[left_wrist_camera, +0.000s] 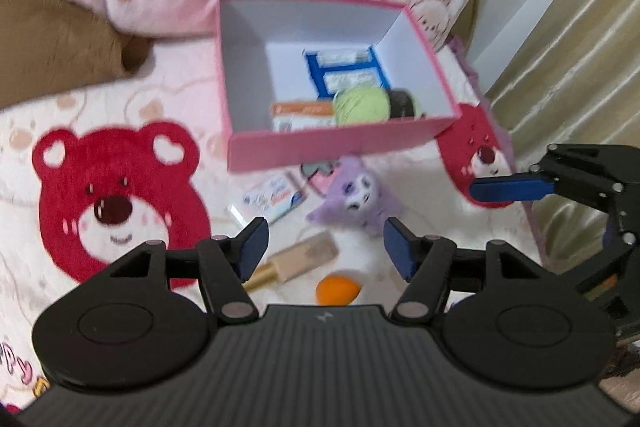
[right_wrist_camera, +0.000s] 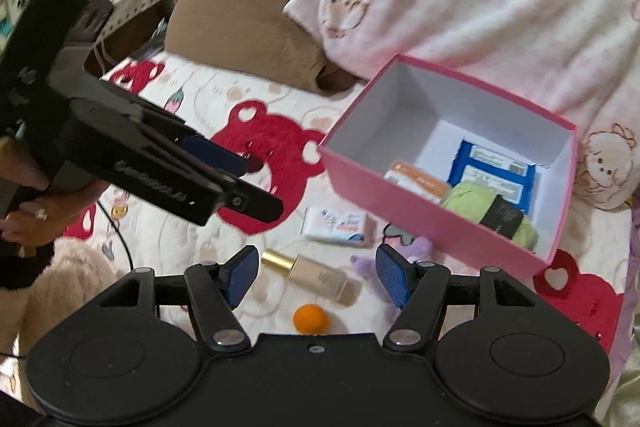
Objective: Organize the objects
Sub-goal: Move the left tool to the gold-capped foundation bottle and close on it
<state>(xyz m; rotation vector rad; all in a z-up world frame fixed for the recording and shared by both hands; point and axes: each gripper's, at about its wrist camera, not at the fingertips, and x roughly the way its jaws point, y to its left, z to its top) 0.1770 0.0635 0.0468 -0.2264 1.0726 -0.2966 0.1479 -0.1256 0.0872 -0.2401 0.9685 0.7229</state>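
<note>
Left of the pink box (left_wrist_camera: 332, 147) the bedspread lies bare; in front of it, the tissue pack (left_wrist_camera: 274, 197), plush (left_wrist_camera: 356, 197), bottle (left_wrist_camera: 304, 255) and orange sponge (left_wrist_camera: 336, 289) crowd the way.

The left gripper (left_wrist_camera: 325, 249) hovers with its 2 blue-padded fingers (left_wrist_camera: 251, 247) spread wide, nothing between them. The right gripper (right_wrist_camera: 316, 277) also hangs with its 2 fingers (right_wrist_camera: 394, 275) spread wide and empty. In the right wrist view the left gripper's black body reaches in from the left, angled downward, gripped at the handle by the person's left hand (right_wrist_camera: 34, 213), which wears a ring.
</note>
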